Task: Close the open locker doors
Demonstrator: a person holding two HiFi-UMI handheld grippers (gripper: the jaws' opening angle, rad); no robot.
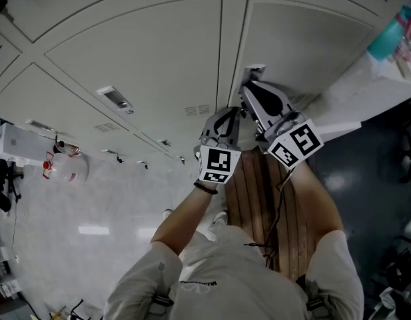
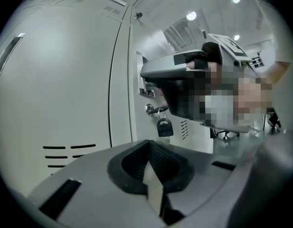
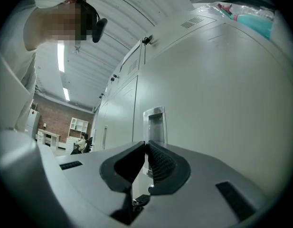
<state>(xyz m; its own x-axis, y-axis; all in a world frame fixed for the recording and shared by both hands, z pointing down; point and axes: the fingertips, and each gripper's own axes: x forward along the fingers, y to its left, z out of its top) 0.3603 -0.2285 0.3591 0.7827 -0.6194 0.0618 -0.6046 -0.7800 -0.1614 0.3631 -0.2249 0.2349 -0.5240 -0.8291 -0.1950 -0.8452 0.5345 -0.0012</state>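
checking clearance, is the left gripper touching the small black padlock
apart; left gripper view shows the left gripper short of the small black padlock

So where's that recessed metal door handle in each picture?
Head view: recessed handle, upper centre, above the right hand-held gripper.
Left gripper view: centre-left, behind that gripper.
Right gripper view: centre, above the jaws.
Shared landmark: the door seam left of it.

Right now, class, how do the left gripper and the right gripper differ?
The right gripper reaches further forward, tips at the recessed handle; the left gripper sits behind, short of it. The left gripper's view faces a padlock; the right gripper's faces that handle. Both carry marker cubes.
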